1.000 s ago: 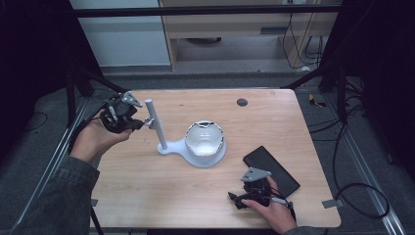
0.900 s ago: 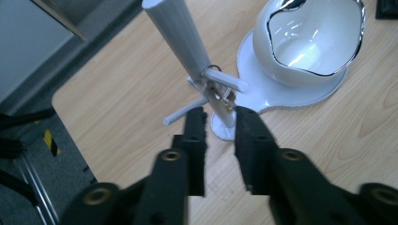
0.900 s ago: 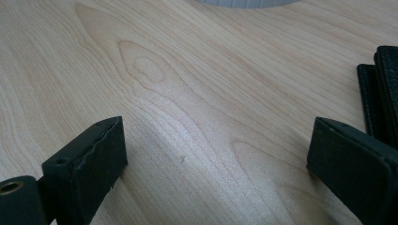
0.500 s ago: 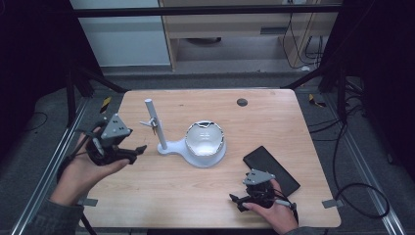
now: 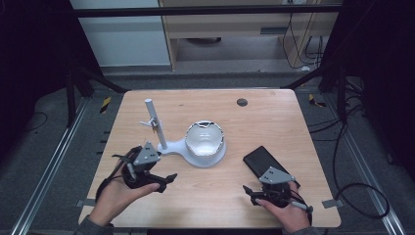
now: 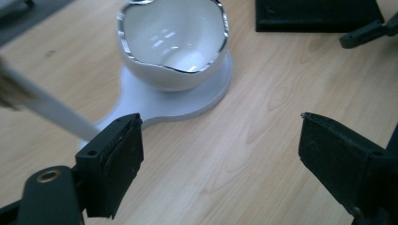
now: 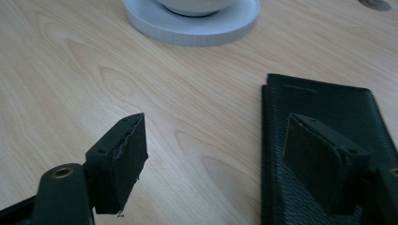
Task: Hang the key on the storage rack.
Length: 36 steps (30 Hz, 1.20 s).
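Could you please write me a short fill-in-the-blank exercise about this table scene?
1. The white bowl sits on the round base of a white ___.
2. Both the left gripper and the right gripper have their jaws ___.
3. The flat black case lies nearest the ___ gripper.

Missing words: stand; open; right

The left hand-held gripper (image 5: 164, 182) is held low over the near-left part of the bench (image 5: 205, 205), gripped from below by the person's left hand (image 5: 117, 193), its jaws pointing to the right and standing wide apart with nothing between them. The right hand-held gripper (image 5: 249, 192) sits near the front-right edge, clasped by the right hand (image 5: 284, 210), its jaws pointing left, likewise spread and empty. Both forearms enter from the bottom.
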Each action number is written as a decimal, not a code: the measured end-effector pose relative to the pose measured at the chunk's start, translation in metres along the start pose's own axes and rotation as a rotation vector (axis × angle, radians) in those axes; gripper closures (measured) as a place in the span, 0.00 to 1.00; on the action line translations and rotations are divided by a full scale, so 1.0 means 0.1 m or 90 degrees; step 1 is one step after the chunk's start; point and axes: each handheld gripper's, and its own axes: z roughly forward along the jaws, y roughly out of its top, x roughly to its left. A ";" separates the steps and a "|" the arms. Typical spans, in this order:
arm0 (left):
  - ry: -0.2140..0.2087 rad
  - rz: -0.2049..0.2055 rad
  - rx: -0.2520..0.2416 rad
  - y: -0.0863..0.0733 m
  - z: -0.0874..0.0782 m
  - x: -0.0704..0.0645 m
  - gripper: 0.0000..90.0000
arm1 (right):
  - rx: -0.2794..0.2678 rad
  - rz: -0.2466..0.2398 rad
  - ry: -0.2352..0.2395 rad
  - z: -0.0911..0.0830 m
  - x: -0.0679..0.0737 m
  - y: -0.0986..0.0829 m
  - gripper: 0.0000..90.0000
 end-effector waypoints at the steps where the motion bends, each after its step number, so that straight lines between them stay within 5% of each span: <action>1: -0.008 -0.001 0.001 0.00 0.07 -0.03 0.15 | 0.001 0.001 -0.005 -0.01 -0.02 -0.01 0.26; 6: -0.043 0.033 0.024 0.05 0.47 -0.25 0.15 | 0.004 0.015 -0.040 -0.08 -0.14 -0.05 0.33; 19: -0.104 0.065 0.040 0.27 1.04 -0.63 0.16 | -0.004 0.046 -0.084 -0.26 -0.32 -0.14 0.36; 36: -0.134 0.070 0.026 0.45 1.51 -0.85 0.30 | 0.013 0.037 -0.082 -0.20 -0.47 -0.09 0.75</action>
